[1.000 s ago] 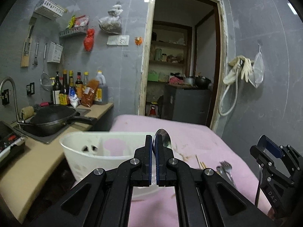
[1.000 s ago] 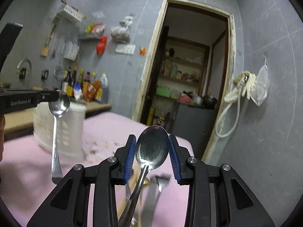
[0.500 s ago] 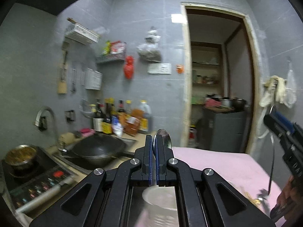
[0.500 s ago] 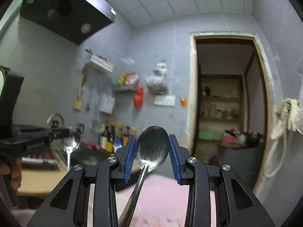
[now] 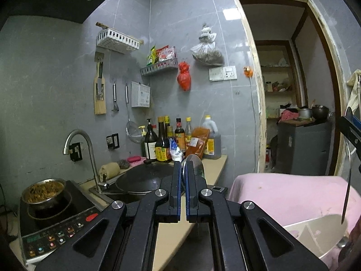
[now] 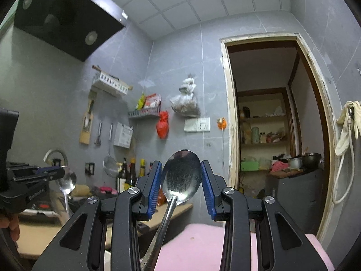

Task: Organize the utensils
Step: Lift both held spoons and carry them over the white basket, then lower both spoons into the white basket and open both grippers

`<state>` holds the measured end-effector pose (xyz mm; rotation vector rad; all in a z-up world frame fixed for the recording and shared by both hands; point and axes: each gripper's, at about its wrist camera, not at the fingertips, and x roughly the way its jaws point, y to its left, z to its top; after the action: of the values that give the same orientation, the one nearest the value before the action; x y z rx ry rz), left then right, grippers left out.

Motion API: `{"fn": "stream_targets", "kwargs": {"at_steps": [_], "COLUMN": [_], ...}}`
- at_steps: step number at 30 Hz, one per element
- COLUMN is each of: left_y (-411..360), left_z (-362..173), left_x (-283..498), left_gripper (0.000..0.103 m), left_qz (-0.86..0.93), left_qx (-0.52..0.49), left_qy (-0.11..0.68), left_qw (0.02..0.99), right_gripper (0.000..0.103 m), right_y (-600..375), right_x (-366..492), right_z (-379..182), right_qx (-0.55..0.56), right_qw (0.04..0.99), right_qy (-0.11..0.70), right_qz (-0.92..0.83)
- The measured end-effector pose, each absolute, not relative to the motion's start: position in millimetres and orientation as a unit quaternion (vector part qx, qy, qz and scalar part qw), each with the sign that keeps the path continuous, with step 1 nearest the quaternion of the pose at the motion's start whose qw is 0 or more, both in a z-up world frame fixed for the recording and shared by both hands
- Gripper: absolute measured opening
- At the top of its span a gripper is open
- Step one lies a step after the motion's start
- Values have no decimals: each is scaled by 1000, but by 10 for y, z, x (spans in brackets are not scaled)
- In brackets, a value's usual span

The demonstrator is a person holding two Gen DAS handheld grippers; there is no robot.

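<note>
Both spoons are up in the air, bowls upward and handles hanging, presumably so they drop handle-first into the white caddy on the pink-covered worktop. The left hand-held gripper is clenched edge-on around one spoon. The right hand-held gripper grips the other spoon across its bowl, its handle slanting down over the caddy.
</note>
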<state>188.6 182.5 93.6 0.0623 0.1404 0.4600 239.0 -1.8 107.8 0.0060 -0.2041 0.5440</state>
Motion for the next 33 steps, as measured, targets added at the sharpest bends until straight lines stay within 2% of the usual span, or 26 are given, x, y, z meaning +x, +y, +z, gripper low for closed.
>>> {"fn": "stream_targets", "kwargs": {"at_steps": [8, 21, 24, 27, 31, 33], "left_y": [1684, 1640, 1657, 1688, 1728, 1731], "left_z": [674, 594, 651, 701, 794, 866], "left_x": [1987, 1906, 1876, 1845, 1771, 1738], "left_gripper": [1, 7, 9, 13, 34, 37], "left_qz": [210, 82, 54, 32, 14, 7], "left_qx": [54, -36, -59, -83, -120, -130], "left_qy": [77, 122, 130, 132, 128, 122], "left_qw": [973, 988, 988, 987, 984, 984], "right_gripper": [32, 33, 43, 45, 54, 58], "right_y": [109, 126, 113, 70, -23, -81], "right_x": [2460, 2386, 2361, 2321, 2259, 2221], "right_z": [780, 502, 494, 528, 678, 755], "right_qx": [-43, -84, -84, -74, -55, -51], "right_qw": [959, 952, 950, 950, 950, 952], "right_qy": [-60, 11, 22, 24, 17, 9], "right_qz": [275, 293, 299, 302, 305, 303]}}
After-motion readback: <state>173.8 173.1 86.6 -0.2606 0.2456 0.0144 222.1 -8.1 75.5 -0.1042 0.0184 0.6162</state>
